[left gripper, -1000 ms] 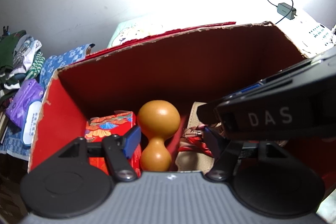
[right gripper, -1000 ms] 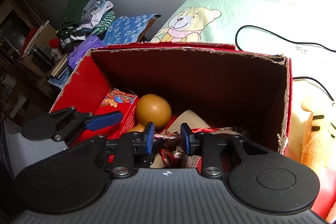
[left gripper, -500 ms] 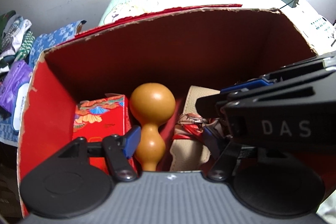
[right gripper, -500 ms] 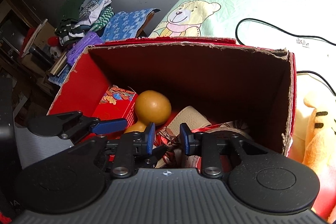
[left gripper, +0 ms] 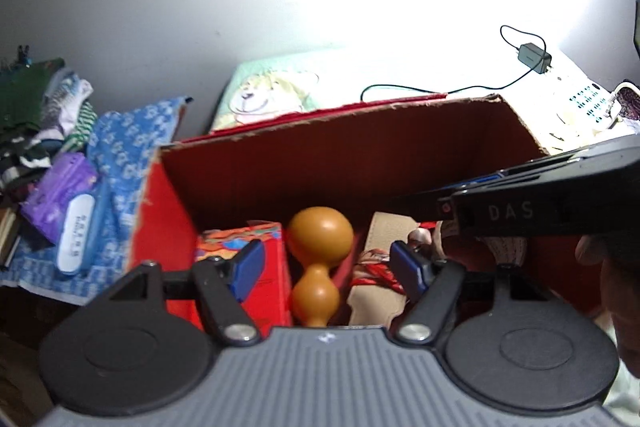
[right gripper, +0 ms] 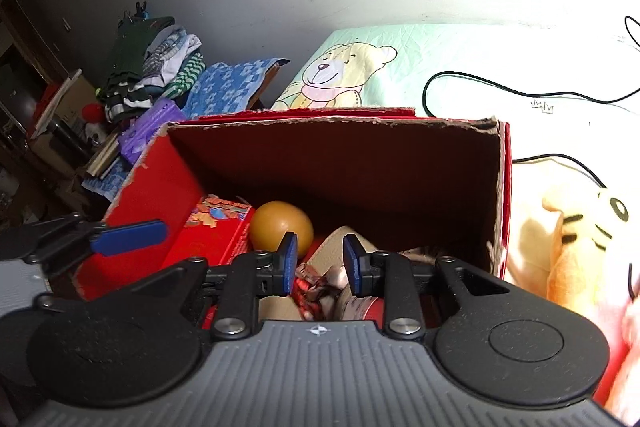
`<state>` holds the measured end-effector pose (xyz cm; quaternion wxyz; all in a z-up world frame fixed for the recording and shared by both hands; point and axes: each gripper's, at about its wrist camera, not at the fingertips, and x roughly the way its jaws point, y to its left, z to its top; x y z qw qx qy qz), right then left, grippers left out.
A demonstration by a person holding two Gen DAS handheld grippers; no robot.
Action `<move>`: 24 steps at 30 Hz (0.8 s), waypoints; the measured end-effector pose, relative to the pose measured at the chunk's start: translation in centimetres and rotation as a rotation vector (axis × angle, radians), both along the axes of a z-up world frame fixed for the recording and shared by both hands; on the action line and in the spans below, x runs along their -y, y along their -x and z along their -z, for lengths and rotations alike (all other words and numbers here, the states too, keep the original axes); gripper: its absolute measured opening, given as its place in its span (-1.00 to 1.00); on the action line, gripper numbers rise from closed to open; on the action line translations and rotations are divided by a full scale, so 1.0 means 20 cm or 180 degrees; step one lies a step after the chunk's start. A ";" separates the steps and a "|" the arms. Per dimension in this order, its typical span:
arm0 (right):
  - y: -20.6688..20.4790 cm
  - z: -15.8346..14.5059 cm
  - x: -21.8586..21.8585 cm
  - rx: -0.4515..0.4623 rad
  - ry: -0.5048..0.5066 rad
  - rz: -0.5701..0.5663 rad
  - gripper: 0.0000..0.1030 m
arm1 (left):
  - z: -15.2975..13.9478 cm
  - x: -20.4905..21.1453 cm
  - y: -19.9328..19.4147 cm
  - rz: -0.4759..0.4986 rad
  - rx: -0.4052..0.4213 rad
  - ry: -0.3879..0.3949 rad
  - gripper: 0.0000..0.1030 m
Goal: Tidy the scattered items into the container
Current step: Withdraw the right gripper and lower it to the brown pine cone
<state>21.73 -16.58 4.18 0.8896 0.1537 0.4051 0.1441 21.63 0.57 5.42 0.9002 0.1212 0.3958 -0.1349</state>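
The red cardboard box (left gripper: 340, 155) (right gripper: 340, 163) stands open in front of me. Inside lie an orange gourd (left gripper: 320, 235) (right gripper: 280, 227), a red patterned carton (left gripper: 236, 237) (right gripper: 216, 223), and a beige flat item (left gripper: 384, 227) (right gripper: 332, 239) with a red printed scarf (left gripper: 372, 267) (right gripper: 320, 285) on it. My left gripper (left gripper: 326, 267) hangs open above the near edge, in front of the gourd and holding nothing. My right gripper (right gripper: 320, 263) has its jaws a narrow gap apart over the scarf, nothing pinched. Its body (left gripper: 520, 211) crosses the left wrist view.
A pile of folded clothes (right gripper: 152, 67), a blue patterned cloth (right gripper: 228, 83) and a purple pack (left gripper: 60, 187) lie left of the box. Behind it are a bear-print pillow (right gripper: 340, 75), a black cable (right gripper: 520, 91) and a charger (left gripper: 532, 55). A plush tiger (right gripper: 580, 247) lies to the right.
Both grippers have drawn back and up from the box, so it looks smaller and lower. The jaw gaps look the same, and the items inside have not moved.
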 end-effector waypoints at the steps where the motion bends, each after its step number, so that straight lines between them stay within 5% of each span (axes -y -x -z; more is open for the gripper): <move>1: 0.03 -0.02 -0.01 0.0070 -0.0003 -0.0002 -0.44 | -0.03 -0.03 0.04 0.0002 0.0038 0.0037 0.46; 5: 0.18 -0.12 -0.03 0.0349 -0.0185 -0.0051 -0.41 | -0.13 -0.19 0.17 -0.0127 0.0163 0.0256 0.77; 12: 0.46 -0.19 -0.13 0.0557 -0.0572 -0.0560 -0.41 | -0.09 -0.44 0.34 -0.0273 -0.0062 0.0569 0.75; 21: 0.53 0.13 -0.14 -0.0226 -0.0519 -0.0455 -0.40 | 0.20 -0.40 0.47 -0.0031 -0.0434 0.0507 0.79; 24: 0.50 0.19 -0.12 -0.0406 -0.0661 -0.0266 -0.18 | 0.27 -0.35 0.47 0.0034 -0.0450 0.0416 0.80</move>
